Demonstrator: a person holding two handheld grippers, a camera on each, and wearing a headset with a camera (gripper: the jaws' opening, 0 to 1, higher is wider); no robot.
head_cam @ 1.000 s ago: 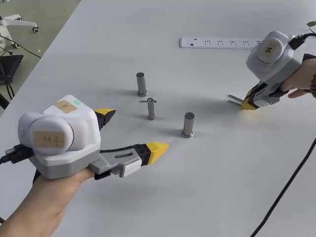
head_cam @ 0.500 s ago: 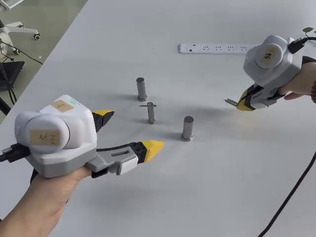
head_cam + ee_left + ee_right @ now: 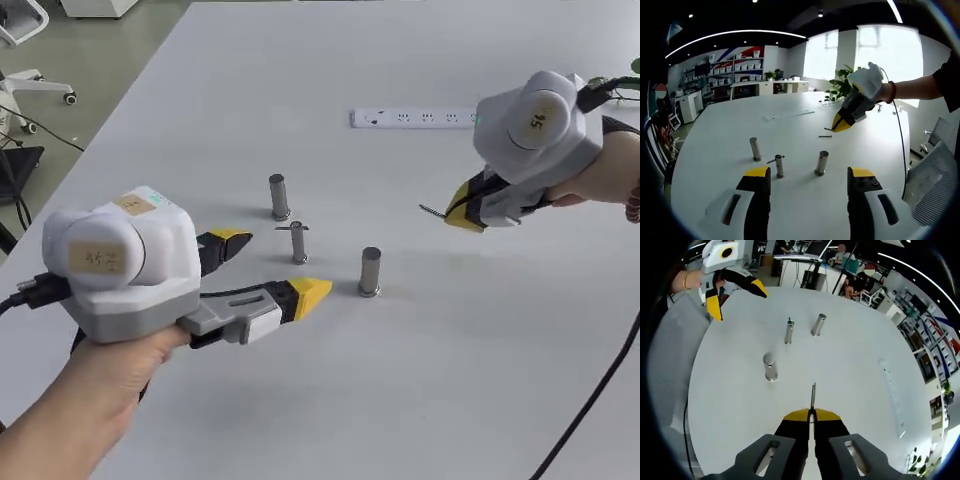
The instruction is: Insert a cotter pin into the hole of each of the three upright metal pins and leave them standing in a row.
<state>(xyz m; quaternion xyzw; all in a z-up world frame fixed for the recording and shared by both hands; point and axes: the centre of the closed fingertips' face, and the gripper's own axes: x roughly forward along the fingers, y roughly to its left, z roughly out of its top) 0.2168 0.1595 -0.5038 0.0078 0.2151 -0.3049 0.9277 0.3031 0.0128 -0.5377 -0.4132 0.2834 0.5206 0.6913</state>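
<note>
Three upright metal pins stand in a slanted row on the white table: the far pin, the middle pin with a cotter pin through its top, and the near pin. My right gripper hovers above the table right of the row, shut on a cotter pin that sticks out toward the pins. My left gripper is open, held left of the row with nothing between its fingers. In the left gripper view the pins lie just ahead of the jaws.
A white power strip lies at the back of the table. A black cable trails over the right side. Shelves, desks and seated people are in the room beyond the table.
My right gripper has lifted off the table with the cotter pin and moved left toward the row. The left gripper has stayed open and shifted slightly.
</note>
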